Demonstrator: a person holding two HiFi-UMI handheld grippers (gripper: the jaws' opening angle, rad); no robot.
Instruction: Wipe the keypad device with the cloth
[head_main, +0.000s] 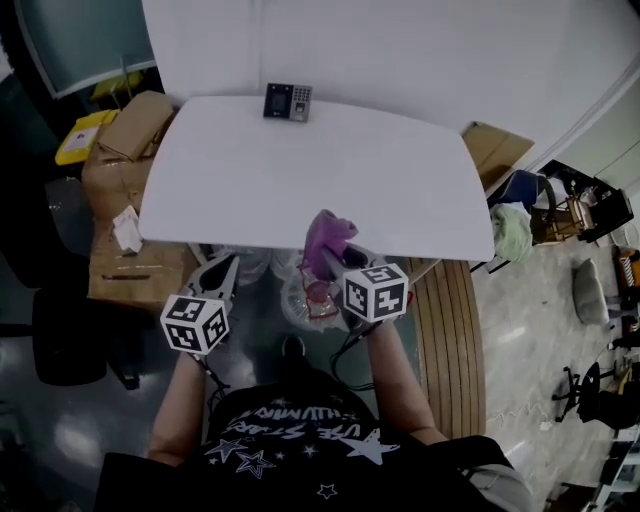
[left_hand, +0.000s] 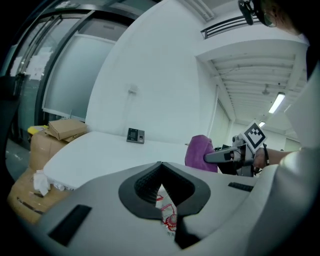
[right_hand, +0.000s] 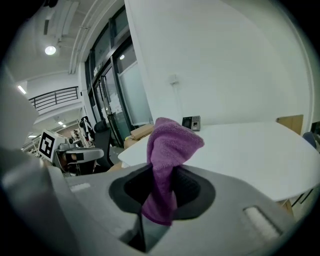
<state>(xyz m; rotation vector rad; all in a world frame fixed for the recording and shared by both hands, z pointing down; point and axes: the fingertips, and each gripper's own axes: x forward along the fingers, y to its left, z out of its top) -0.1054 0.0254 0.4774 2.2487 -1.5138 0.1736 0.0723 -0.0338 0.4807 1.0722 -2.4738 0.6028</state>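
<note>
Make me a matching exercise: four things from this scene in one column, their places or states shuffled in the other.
1. cloth
2. keypad
3. left gripper
4. box

A. shut, empty
B. off the table, at its left side
C. at the table's far edge
D. clamped in the right gripper

Pairs: 1-D, 2-C, 3-A, 4-B

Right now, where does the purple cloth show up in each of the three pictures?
Head view: the purple cloth is low in the centre, at the near edge of the white table.
Left gripper view: right of centre.
Right gripper view: dead centre, pinched between the fingers.
Shared landmark: the keypad device at the table's far edge by the wall, seen in all three.
</note>
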